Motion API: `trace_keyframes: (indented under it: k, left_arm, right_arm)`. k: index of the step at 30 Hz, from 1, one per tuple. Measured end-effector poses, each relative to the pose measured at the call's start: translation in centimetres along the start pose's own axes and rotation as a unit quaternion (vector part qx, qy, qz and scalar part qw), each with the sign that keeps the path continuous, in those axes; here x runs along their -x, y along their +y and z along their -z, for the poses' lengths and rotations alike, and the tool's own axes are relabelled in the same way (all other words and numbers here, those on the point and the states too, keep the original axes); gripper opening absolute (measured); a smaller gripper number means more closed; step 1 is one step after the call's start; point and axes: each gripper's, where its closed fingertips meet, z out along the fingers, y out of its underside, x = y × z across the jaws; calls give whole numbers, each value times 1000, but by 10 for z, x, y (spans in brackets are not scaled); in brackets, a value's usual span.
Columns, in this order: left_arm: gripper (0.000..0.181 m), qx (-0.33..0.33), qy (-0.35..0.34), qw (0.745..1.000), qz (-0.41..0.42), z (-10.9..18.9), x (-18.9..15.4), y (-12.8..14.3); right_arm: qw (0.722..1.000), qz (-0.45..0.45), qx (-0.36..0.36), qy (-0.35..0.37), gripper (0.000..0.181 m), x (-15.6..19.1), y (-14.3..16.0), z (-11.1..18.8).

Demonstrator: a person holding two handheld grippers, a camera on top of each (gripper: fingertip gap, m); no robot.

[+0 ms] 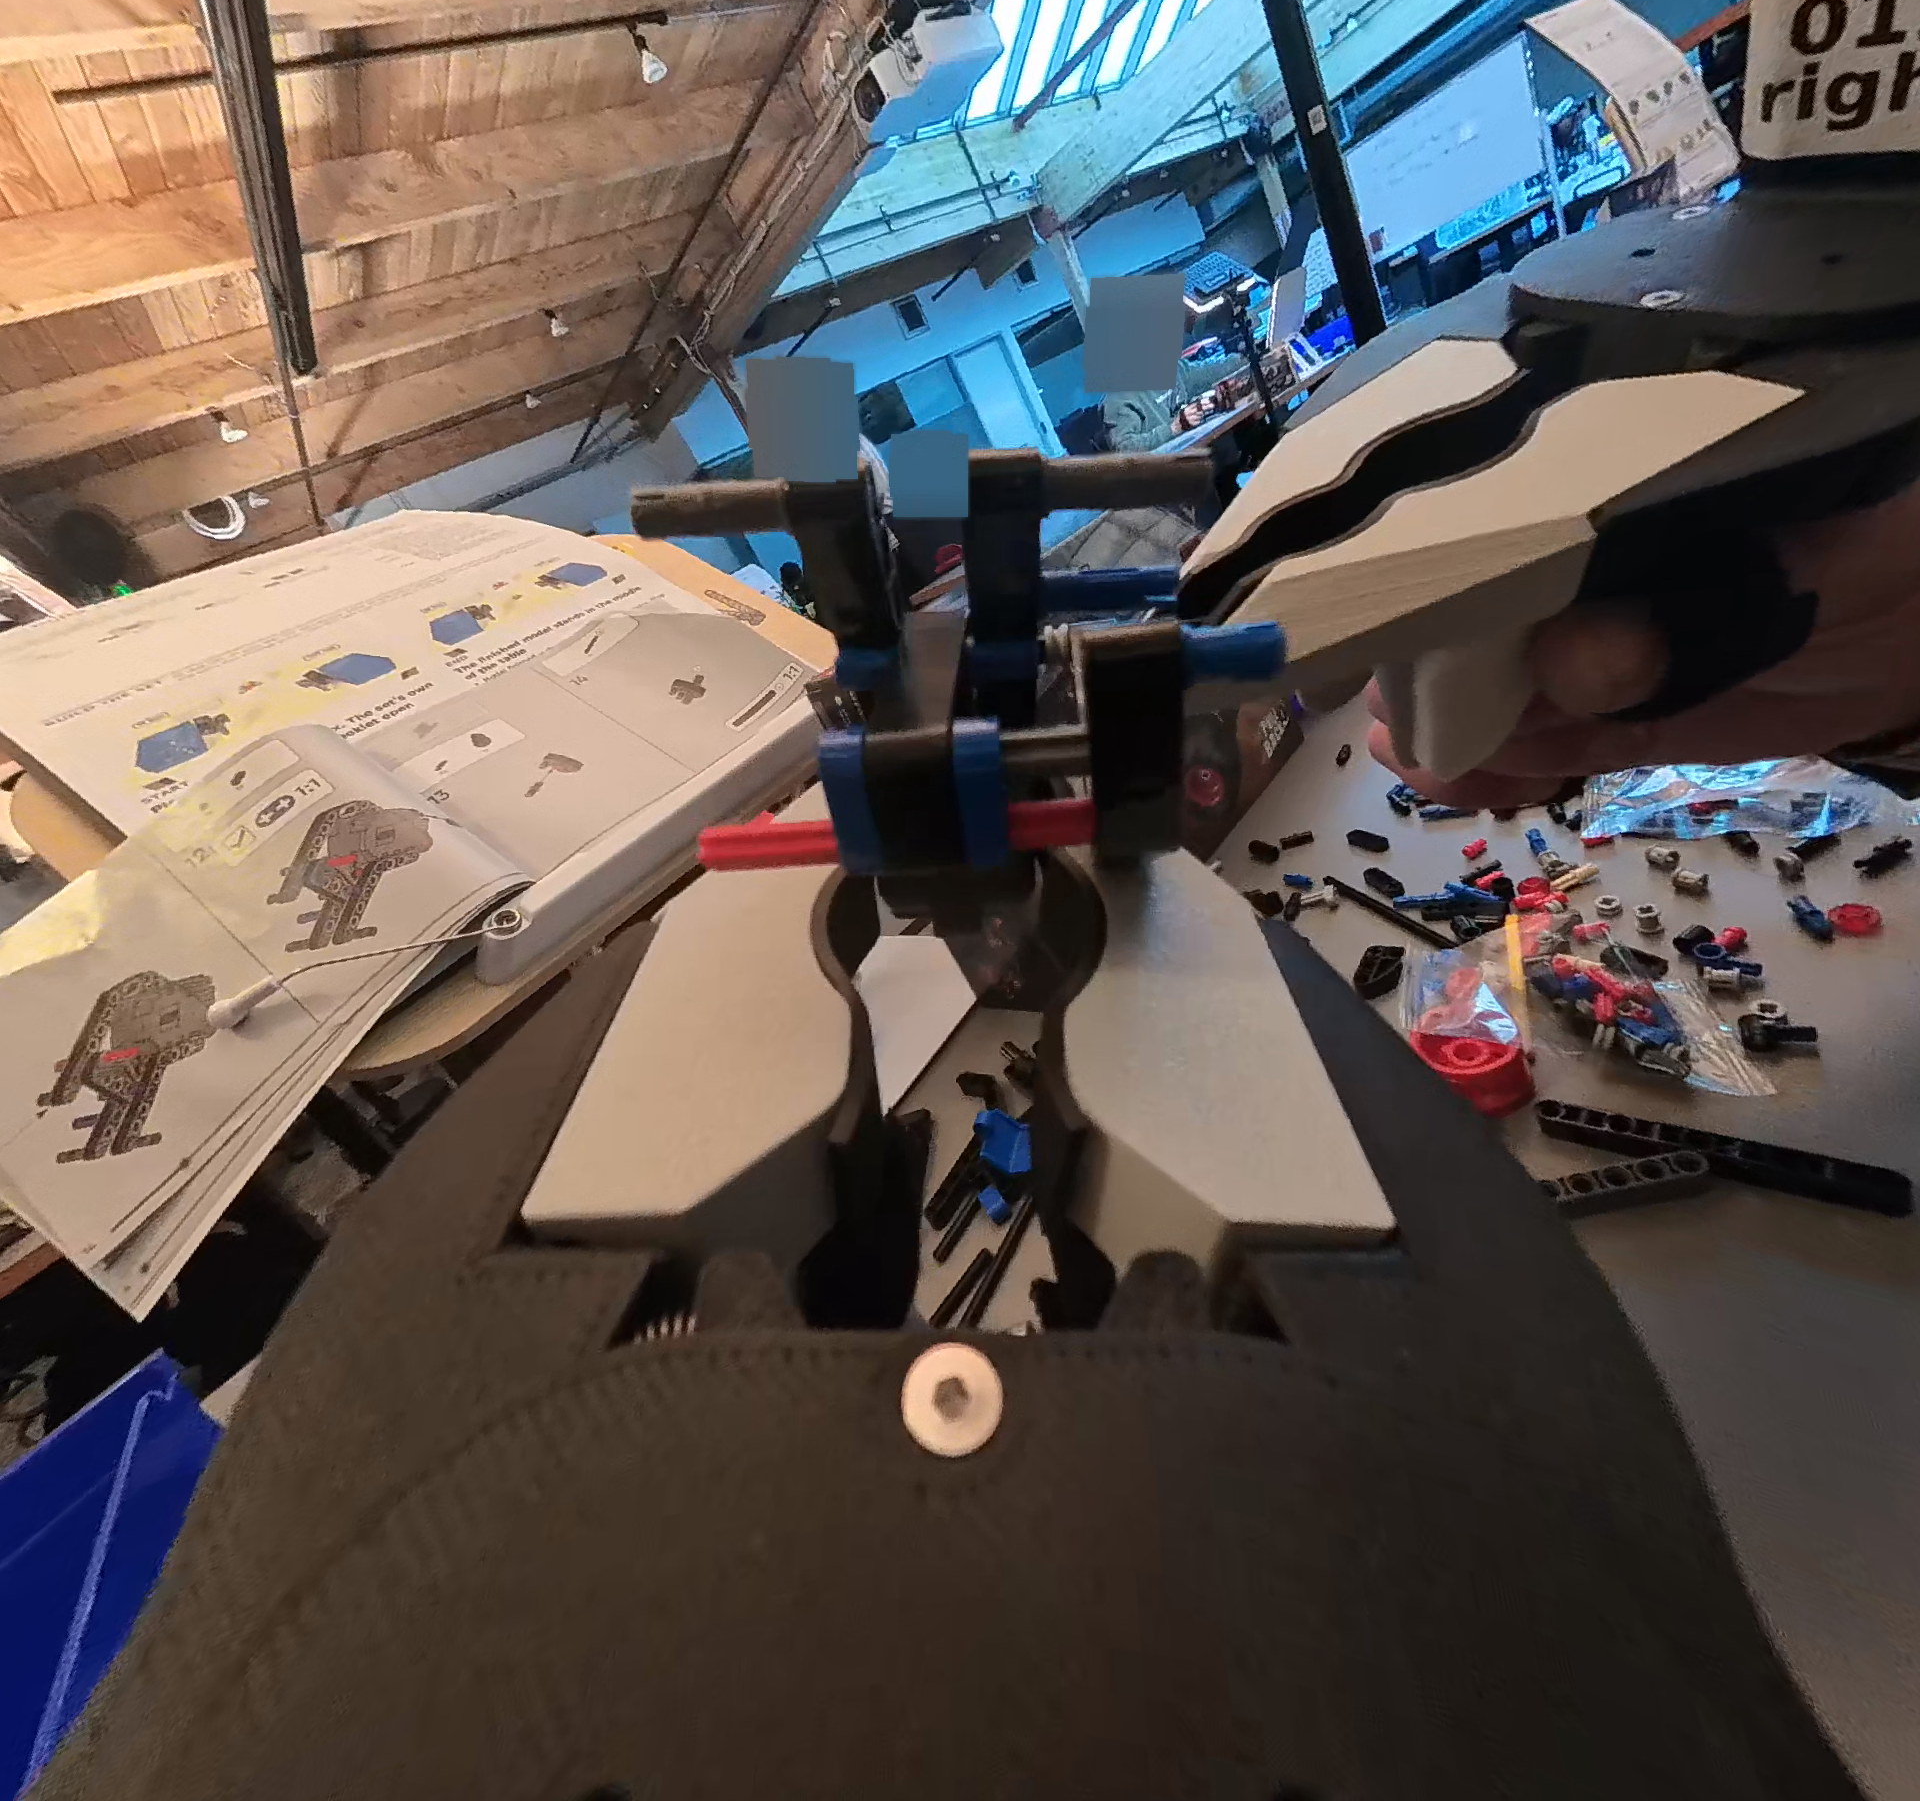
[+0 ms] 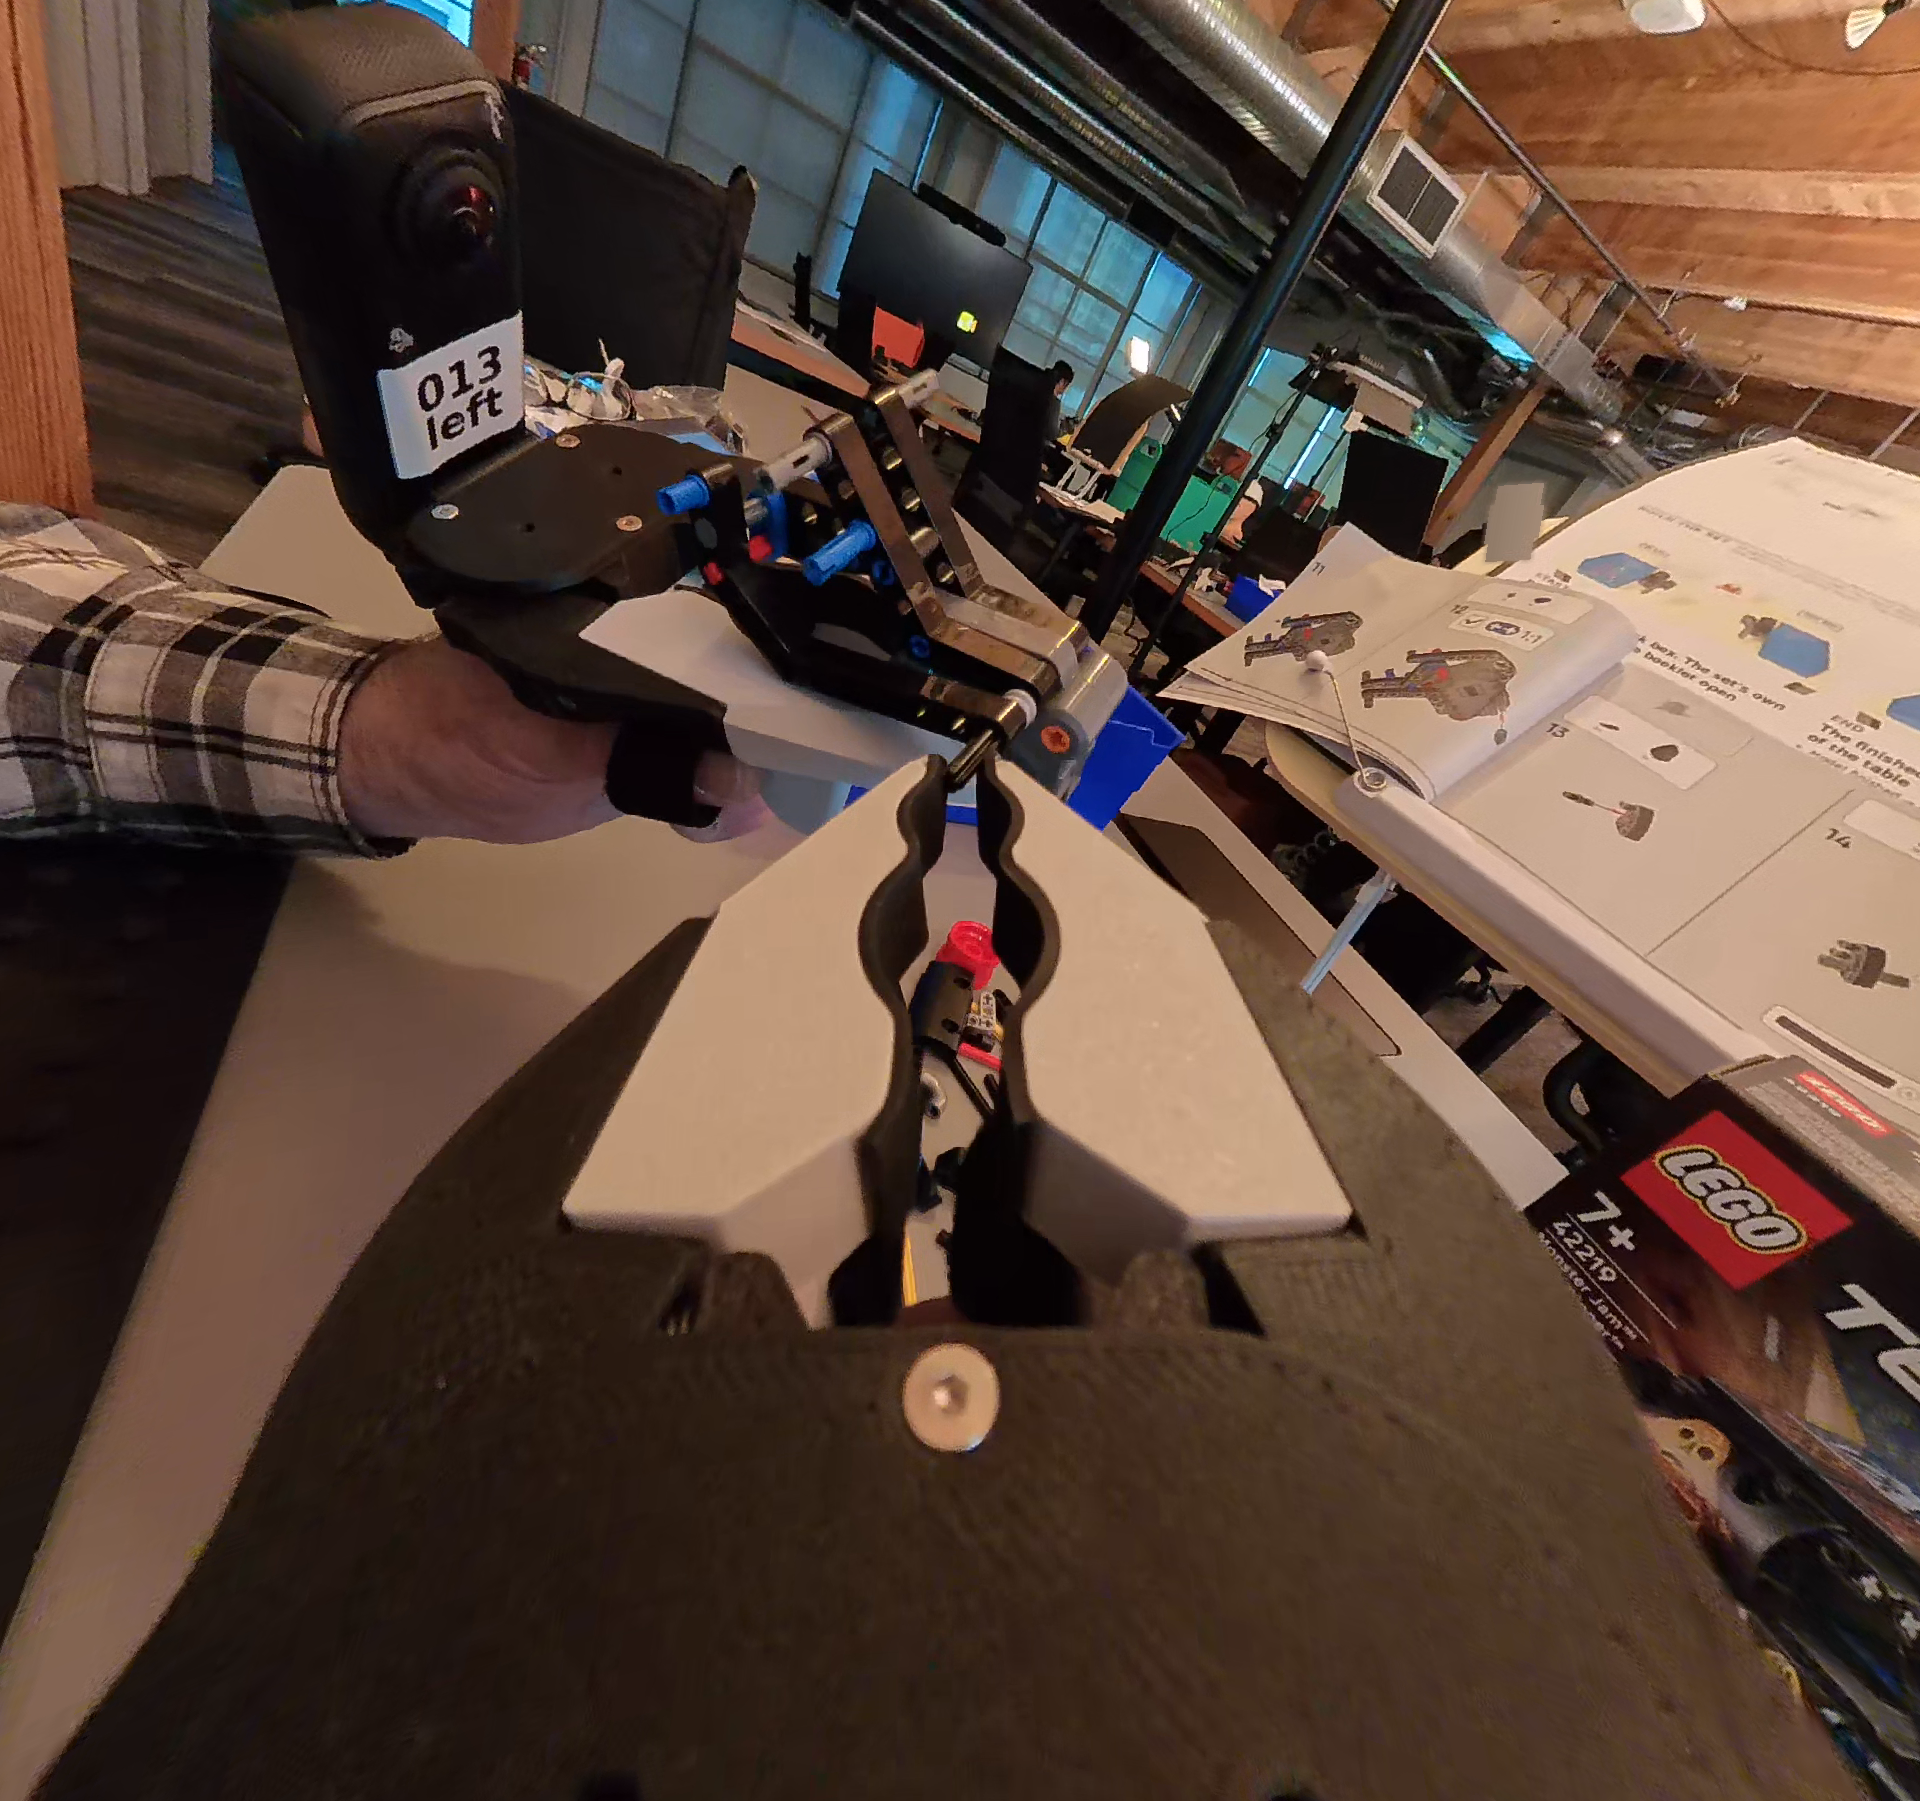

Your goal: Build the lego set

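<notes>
The partly built lego model (image 1: 935, 775) has black beams, blue pins and a red axle (image 1: 769, 842). My left gripper (image 1: 956, 884) is shut on the model's base and holds it up above the grey table (image 1: 1714, 1388). My right gripper (image 1: 1195, 598) comes in from the right. In the right wrist view its tips (image 2: 961, 780) are shut on a thin black axle (image 2: 977, 749) that sticks out of the model (image 2: 894, 546) beside a grey block. The left gripper's white finger (image 2: 748, 681) shows under the model there.
An open instruction booklet (image 1: 416, 712) lies on a stand at the left and shows again in the right wrist view (image 2: 1507, 702). Loose small parts (image 1: 1538, 899), parts bags (image 1: 1579, 1013) and long black beams (image 1: 1714, 1154) lie to the right. The set's box (image 2: 1766, 1315) and a blue bin (image 1: 83, 1543) are nearby. Left and right tips are no more than a few centimetres apart.
</notes>
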Motion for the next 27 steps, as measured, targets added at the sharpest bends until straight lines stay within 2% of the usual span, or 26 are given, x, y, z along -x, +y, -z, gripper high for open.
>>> trace_keyframes:
  k: [16,27]
  left_arm:
    - [25,13,23,1000,0,3,-8,-2]
    - [24,45,14,995,-89,6,-8,4]
  right_arm:
    - [999,24,20,-23,4,5,4,2]
    - [997,-4,48,-60,3,7,12,5]
